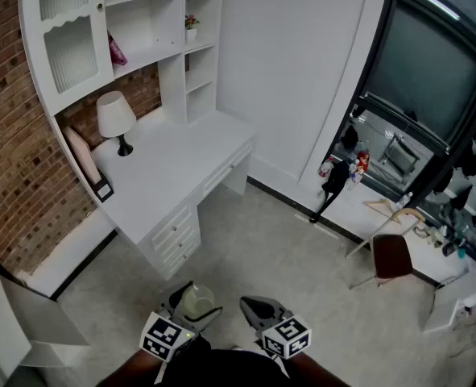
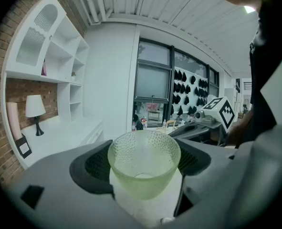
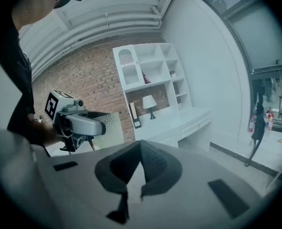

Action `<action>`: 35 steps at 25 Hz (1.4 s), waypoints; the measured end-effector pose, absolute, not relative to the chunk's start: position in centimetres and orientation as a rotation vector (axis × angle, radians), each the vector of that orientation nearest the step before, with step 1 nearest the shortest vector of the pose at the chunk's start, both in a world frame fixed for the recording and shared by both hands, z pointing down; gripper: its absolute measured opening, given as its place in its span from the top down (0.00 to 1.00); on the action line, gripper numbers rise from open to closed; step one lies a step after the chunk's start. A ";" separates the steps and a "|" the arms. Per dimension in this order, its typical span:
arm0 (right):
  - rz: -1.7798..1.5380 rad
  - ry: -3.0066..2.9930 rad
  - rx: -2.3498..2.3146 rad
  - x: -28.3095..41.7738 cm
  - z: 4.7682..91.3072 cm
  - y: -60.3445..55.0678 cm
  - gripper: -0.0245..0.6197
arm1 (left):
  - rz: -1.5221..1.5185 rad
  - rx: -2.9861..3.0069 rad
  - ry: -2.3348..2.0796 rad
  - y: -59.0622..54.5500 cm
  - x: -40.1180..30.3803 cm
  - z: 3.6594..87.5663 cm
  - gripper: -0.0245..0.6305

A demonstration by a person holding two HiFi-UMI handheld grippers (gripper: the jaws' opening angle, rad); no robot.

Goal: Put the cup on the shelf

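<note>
A pale green dimpled glass cup [image 2: 143, 163] stands upright between the jaws of my left gripper [image 2: 143, 168], which is shut on its sides. The head view shows the same cup [image 1: 196, 301] at the bottom centre, above the floor, held by the left gripper [image 1: 191, 306]. My right gripper [image 1: 259, 308] hangs beside it, shut with nothing between its jaws; in its own view the right gripper [image 3: 140, 175] has its pads meeting. The white shelf unit [image 1: 153, 22] rises over the white desk [image 1: 173, 172] at the upper left, well away from both grippers. From the right gripper view the cup [image 3: 107, 128] shows at left.
A white table lamp [image 1: 115, 119] and a leaning frame [image 1: 84, 160] stand on the desk. A small potted plant [image 1: 191, 27] and a pink item [image 1: 115, 51] occupy shelf compartments. A brick wall [image 1: 8, 135] runs behind. A brown chair [image 1: 391, 255] and a cluttered glass-front area lie to the right.
</note>
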State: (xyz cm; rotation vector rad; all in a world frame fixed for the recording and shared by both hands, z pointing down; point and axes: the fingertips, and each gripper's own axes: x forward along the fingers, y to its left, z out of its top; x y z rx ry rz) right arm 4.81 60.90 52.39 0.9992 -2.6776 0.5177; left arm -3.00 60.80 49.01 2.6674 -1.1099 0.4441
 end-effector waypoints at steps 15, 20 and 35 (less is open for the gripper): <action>0.484 -2.688 0.954 2.3 52.2 57.5 0.95 | 0.404 2.683 -1.099 56.8 -4.5 48.5 0.36; 0.438 -2.713 0.959 -0.3 51.7 55.2 0.95 | 0.398 2.696 -1.108 54.2 -6.9 48.4 0.36; 0.552 -2.645 1.049 -5.2 53.9 51.0 0.95 | 0.491 2.673 -1.007 50.3 -12.2 51.7 0.36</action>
